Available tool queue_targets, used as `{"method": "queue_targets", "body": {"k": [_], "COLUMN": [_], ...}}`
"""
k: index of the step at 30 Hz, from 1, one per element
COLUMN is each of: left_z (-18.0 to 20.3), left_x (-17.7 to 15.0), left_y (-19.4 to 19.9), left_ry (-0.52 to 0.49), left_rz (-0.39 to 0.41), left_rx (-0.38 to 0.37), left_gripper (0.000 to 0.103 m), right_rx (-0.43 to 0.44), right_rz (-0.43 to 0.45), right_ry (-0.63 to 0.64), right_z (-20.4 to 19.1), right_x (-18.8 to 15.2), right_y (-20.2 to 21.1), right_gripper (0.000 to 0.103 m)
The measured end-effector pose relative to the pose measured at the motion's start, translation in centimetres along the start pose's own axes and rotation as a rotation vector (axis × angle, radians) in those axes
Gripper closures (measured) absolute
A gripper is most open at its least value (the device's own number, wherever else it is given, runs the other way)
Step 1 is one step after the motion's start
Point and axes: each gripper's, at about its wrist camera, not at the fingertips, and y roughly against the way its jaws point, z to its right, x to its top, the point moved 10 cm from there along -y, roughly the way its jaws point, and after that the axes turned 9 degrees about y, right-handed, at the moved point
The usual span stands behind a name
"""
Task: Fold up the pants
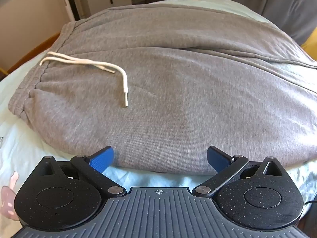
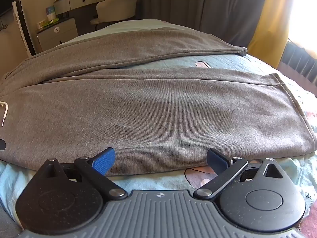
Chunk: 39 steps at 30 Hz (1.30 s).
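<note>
Both jaws spread at grey pants [image 2: 158, 109] edge, drawstring [image 1: 89, 65] loose, chair [image 2: 116, 8] behind.

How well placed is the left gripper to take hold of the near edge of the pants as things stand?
Probably well: the left gripper is open right at the near edge of the grey pants, nothing between.

I count one pair of grey sweatpants [image 1: 178, 91] with two legs and one white drawstring [image 1: 103, 67] showing two loose ends. I have two grippers, the left gripper [image 1: 160, 159] and the right gripper [image 2: 160, 161], each with two blue pads. Further back I count one chair [image 2: 116, 8] and one pale blue bedsheet [image 2: 247, 63].
</note>
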Motion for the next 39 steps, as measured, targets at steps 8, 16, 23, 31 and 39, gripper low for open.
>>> {"method": "queue_targets", "body": {"k": [8, 16, 23, 31, 39], "left_z": [0.06, 0.18, 0.15, 0.22, 0.56], "left_x": [0.00, 0.03, -0.01, -0.05, -0.21], "left_y": [0.00, 0.07, 0.05, 0.13, 0.59], "left_ry": [-0.003, -0.009, -0.014, -0.023, -0.036], "left_rz": [0.000, -0.001, -0.002, 0.000, 0.009], "left_rx": [0.002, 0.004, 0.006, 0.008, -0.001], "left_gripper": [0.000, 0.000, 0.000, 0.000, 0.000], "right_rx": [0.004, 0.003, 0.005, 0.006, 0.012], "right_rz": [-0.006, -0.005, -0.006, -0.002, -0.004], "right_ry": [-0.003, -0.002, -0.003, 0.002, 0.002], "right_z": [-0.07, -0.11, -0.10, -0.25, -0.32], "right_x": [-0.07, -0.10, -0.10, -0.09, -0.04], "right_y": [0.01, 0.09, 0.14, 0.20, 0.32], "right_gripper": [0.004, 0.004, 0.004, 0.004, 0.004]}}
